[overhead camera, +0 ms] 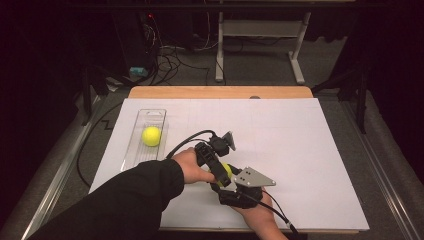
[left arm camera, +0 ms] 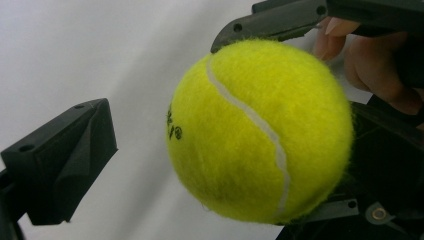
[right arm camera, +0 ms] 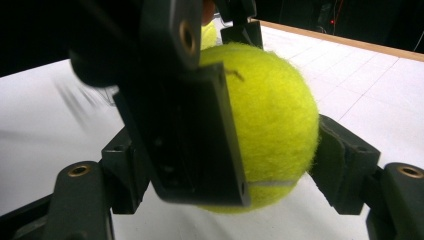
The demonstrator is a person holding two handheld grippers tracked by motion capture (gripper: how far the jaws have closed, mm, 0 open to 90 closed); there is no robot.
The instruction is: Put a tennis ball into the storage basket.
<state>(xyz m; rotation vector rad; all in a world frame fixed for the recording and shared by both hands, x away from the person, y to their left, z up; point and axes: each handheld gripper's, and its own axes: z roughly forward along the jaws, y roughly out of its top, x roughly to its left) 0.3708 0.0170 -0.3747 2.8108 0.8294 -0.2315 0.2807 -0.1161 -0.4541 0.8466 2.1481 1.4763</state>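
Right gripper: jaws clamped on either side of a tennis ball, holding it just above the white sheet.
Left gripper: jaws apart, straddling the same ball; one jaw stands clear of it at the side, the other lies against the felt.
Writing: small dark print by the ball's seam, too blurred to read.
Second tennis ball: lying in a clear tray at the sheet's left, well apart.
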